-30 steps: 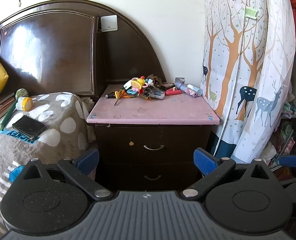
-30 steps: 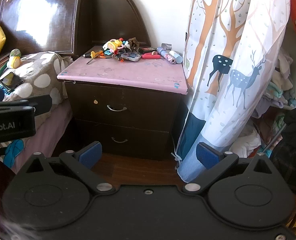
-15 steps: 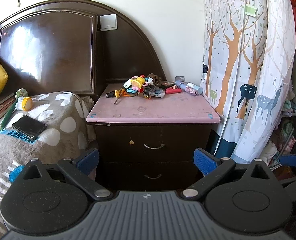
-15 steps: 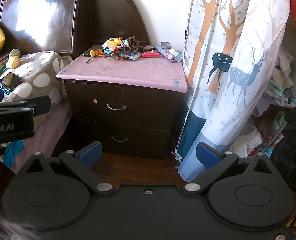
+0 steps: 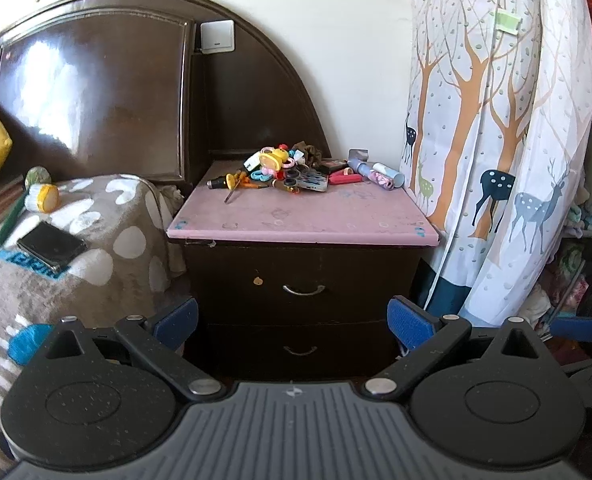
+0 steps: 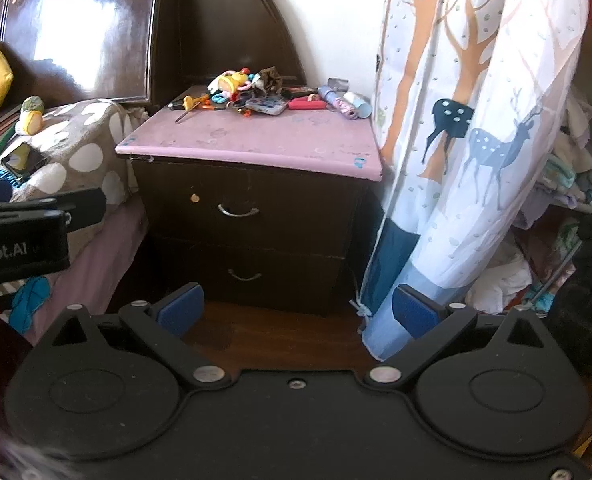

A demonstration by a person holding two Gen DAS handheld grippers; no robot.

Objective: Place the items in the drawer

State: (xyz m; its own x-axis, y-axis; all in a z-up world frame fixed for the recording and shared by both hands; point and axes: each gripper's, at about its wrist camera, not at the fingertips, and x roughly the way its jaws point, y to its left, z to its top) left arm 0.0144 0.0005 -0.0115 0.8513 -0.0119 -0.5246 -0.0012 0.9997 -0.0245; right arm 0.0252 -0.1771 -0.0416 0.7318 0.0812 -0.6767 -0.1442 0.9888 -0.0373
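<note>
A dark wooden nightstand with a pink top [image 5: 304, 216] [image 6: 256, 140] stands ahead in both views. Its upper drawer [image 5: 304, 280] [image 6: 238, 200] and lower drawer [image 5: 300, 350] [image 6: 244, 276] are closed. A heap of small items [image 5: 288, 168] [image 6: 256, 94] lies at the back of the top: a screwdriver [image 5: 232, 184], toys, a red lighter [image 5: 344, 179], a rolled tube [image 5: 376, 170]. My left gripper [image 5: 292, 320] is open and empty, some way in front of the drawers. My right gripper [image 6: 294, 310] is also open and empty, over the floor.
A bed with a spotted blanket [image 5: 76, 220] and a phone [image 5: 50, 246] lies left of the nightstand. A deer-print fabric wardrobe [image 5: 496, 140] [image 6: 476, 120] hangs at the right, touching the nightstand. Piled clothes [image 6: 568, 184] fill the far right. Brown floor [image 6: 280, 332] lies before the drawers.
Both views have shifted slightly: the nightstand sits a little higher in the right wrist view. Both grippers stay open.
</note>
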